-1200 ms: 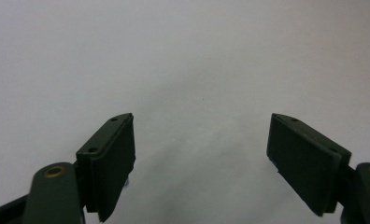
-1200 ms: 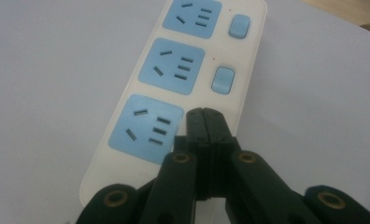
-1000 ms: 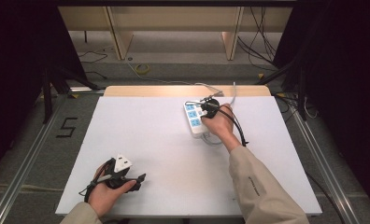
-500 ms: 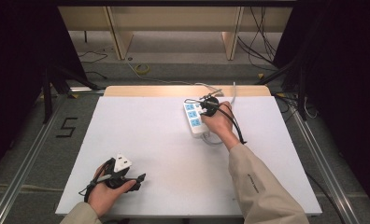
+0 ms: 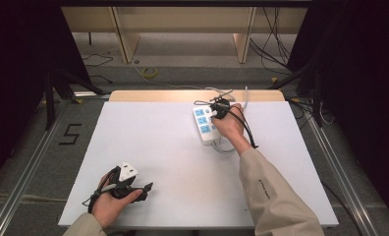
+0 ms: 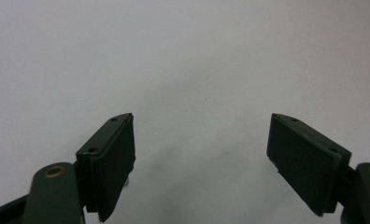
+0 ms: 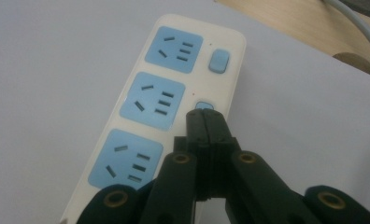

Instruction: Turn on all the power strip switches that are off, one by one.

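The white table (image 5: 148, 147) takes up the middle of the high view, and the work sits in its upper right part, where a cream power strip (image 5: 205, 124) lies with its length running from upper left to lower right. In the right gripper view the power strip (image 7: 174, 93) runs from the top centre down to the lower left, with three blue sockets in a row and small blue rocker switches along its right-hand edge

The right gripper (image 5: 219, 109) is over the strip, its jaws pressed together with nothing between them, so they work as one blunt finger. In the right gripper view the closed tip (image 7: 205, 122) rests right at the middle switch (image 7: 203, 105), just below it in the frame; the top switch (image 7: 218, 61) stands apart higher up. Whether the tip already bears on the rocker I cannot tell

The step in hand looks like pressing that middle switch. To do it well, keep the jaws closed, set the tip squarely on the raised half of the rocker, and push straight down into the strip rather than along it, since a slanted push could slide the light strip over the smooth table or slip off onto the socket beside it. Press briefly, then lift clear

The left gripper (image 5: 133, 189) rests at the lower left of the high view, jaws spread wide over bare table and holding nothing; it could steady the strip's near end if it skids
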`<state>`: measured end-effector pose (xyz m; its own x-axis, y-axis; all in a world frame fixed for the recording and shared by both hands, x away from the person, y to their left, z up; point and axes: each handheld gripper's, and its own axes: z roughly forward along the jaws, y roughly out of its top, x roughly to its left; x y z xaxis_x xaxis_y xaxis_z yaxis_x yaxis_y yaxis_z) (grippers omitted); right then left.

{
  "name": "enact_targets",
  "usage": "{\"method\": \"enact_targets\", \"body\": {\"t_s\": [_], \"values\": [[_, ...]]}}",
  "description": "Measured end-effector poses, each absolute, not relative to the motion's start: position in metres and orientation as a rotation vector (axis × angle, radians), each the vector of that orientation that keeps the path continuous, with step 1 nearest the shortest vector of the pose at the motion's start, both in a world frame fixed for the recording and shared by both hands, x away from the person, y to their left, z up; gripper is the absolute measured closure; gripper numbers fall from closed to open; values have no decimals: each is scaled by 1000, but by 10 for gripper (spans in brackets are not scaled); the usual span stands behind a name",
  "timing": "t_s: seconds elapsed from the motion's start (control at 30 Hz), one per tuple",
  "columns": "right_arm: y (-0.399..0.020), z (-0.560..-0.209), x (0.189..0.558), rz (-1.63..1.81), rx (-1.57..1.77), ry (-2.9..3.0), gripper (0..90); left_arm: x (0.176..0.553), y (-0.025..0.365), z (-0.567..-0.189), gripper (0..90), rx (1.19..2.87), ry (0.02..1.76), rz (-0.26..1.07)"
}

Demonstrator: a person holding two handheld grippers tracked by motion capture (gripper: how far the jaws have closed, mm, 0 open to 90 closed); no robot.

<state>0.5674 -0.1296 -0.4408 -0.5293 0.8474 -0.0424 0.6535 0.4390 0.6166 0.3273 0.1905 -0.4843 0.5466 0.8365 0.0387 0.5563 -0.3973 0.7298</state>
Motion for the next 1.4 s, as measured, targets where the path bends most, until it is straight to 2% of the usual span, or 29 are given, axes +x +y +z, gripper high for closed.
{"method": "enact_targets", "body": {"t_s": [1.4], "values": [[-119,-437,603,789,1331,2318,900,325,192,-485,234,2095,1128,529]]}}
